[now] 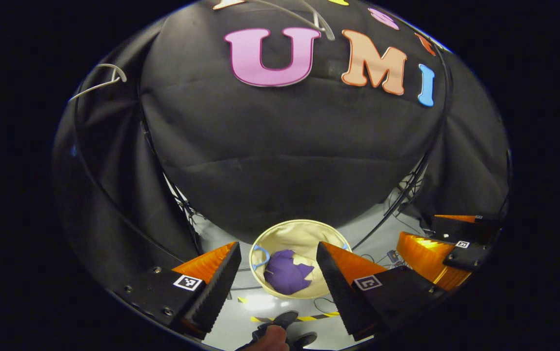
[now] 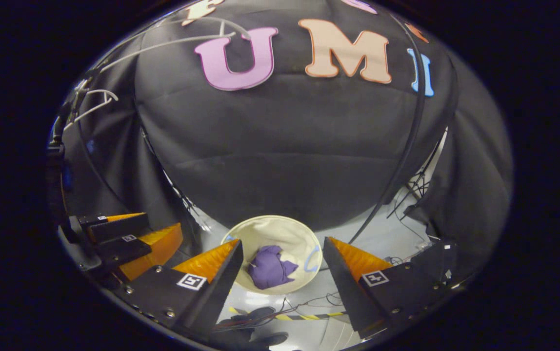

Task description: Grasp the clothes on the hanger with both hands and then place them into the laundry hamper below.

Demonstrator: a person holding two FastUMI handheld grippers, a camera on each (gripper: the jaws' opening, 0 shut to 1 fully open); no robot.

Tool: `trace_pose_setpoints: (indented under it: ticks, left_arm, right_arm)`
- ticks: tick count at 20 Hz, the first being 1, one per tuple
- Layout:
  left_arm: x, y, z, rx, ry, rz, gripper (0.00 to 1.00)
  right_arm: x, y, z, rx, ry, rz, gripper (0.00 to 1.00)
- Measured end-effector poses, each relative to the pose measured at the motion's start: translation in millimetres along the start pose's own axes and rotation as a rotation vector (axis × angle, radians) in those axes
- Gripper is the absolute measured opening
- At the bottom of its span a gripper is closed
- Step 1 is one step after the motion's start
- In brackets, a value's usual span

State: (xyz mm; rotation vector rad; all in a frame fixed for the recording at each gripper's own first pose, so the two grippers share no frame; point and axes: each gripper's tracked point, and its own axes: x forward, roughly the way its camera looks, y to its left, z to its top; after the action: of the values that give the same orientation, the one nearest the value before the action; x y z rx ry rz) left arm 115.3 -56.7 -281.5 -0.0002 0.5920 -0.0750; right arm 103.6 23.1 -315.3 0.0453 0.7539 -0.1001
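My left gripper (image 1: 277,280) is spread wide and holds nothing. Between its fingers, down on the floor (image 1: 260,312), I see the round laundry hamper (image 1: 299,234). The purple clothes (image 1: 285,273) lie bunched up inside it. My right gripper (image 2: 282,278) is spread wide too, with nothing in it. White hangers (image 2: 163,44) hang up high on the left.
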Motion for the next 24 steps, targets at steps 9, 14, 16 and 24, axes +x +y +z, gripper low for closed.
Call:
trace_pose_setpoints:
  ticks: [9,14,16,24]
  left_arm:
    - [-84.6,8.6,58.1,0.004,-0.166,0.035,0.97]
    - [-147.2,12.3,106.2,-0.014,-0.288,0.045,0.96]
    - [-165.2,11.4,123.7,-0.022,-0.33,0.046,0.96]
    - [-216.6,29.4,184.2,-0.031,-0.446,0.054,0.94]
  right_arm:
    - [-79.6,-7.7,65.4,0.042,-0.181,0.009,0.99]
    - [-129.1,-25.9,106.4,0.039,-0.303,-0.027,0.99]
    - [-145.2,-22.4,121.6,0.053,-0.34,-0.007,1.0]
    - [-193.4,-16.8,182.4,0.118,-0.462,0.038,1.0]
